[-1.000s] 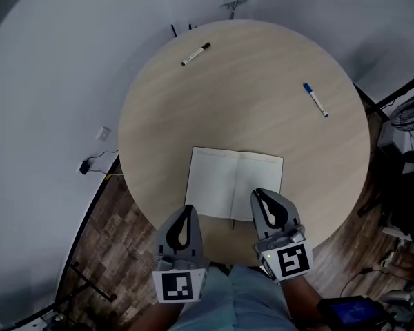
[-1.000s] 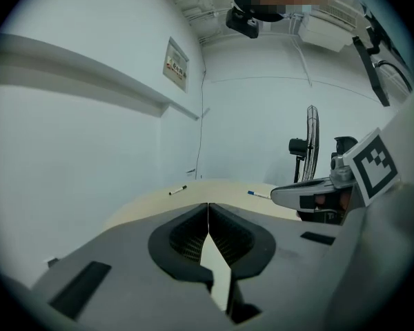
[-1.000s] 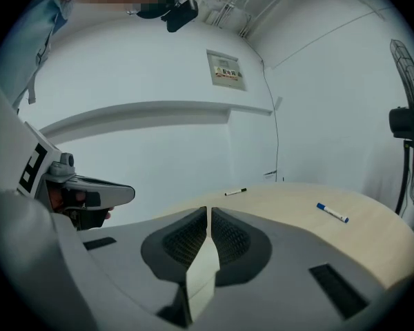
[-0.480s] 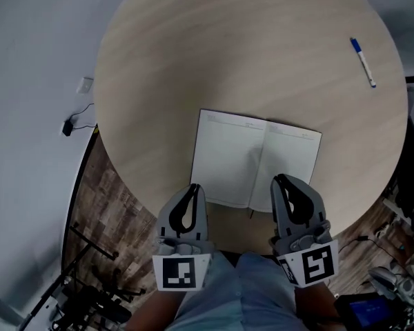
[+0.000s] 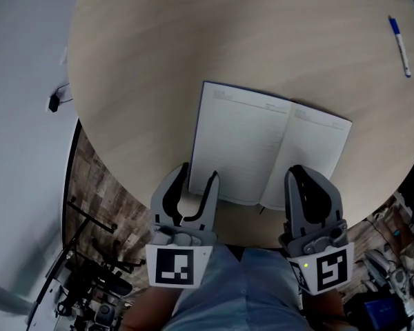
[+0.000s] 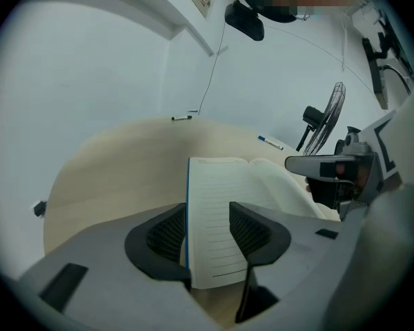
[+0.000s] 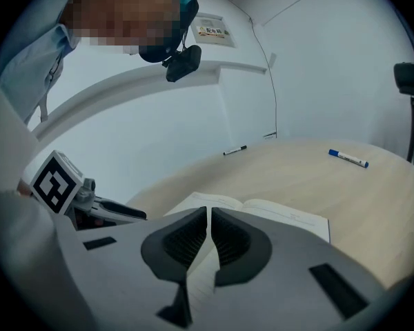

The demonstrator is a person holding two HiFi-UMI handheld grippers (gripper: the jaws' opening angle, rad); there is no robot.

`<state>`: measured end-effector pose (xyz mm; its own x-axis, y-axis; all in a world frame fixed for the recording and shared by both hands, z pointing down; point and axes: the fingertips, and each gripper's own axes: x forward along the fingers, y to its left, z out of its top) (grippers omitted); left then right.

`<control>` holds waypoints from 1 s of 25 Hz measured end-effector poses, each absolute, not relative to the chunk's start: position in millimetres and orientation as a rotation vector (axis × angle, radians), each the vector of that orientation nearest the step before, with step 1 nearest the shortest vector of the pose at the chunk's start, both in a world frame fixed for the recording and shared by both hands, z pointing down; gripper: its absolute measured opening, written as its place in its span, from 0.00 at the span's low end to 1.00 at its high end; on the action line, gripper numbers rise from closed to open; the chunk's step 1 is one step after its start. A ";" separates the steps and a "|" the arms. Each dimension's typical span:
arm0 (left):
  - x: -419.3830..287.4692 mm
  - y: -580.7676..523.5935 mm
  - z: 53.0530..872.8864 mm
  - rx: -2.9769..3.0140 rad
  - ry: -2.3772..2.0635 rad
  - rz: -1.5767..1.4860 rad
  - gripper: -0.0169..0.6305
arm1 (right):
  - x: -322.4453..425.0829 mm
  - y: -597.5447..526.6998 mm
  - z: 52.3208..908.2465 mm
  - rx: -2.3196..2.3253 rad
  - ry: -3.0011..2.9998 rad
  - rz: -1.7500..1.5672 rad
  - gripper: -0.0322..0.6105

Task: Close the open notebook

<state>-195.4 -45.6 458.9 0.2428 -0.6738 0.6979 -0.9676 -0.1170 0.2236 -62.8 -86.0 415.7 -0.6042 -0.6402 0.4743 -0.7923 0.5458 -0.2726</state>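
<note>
Head view: the open notebook (image 5: 265, 147) lies flat on the round table (image 5: 145, 81), close to its near edge. The left claw (image 5: 197, 174) straddles the notebook's near left corner, and the right claw (image 5: 305, 178) hangs over the right page's near edge.

Left gripper view: the jaws stand apart and have just been opening. The notebook's left edge is between them, unpinched.

Right gripper view: the jaws are closed together on nothing, above the page.
</note>
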 end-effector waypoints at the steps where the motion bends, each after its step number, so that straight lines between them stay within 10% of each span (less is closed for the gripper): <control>1: -197.3 -45.5 463.2 1.852 -1.496 0.577 0.34 | -62.9 -85.9 417.5 1.185 -2.465 0.672 0.13; 15: -195.8 -45.5 483.5 1.808 -1.367 0.631 0.34 | -55.6 -78.1 441.7 1.181 -2.407 0.755 0.13; 25: -204.7 -47.1 464.4 1.799 -1.331 0.548 0.10 | -71.6 -70.7 454.8 1.132 -2.410 0.831 0.13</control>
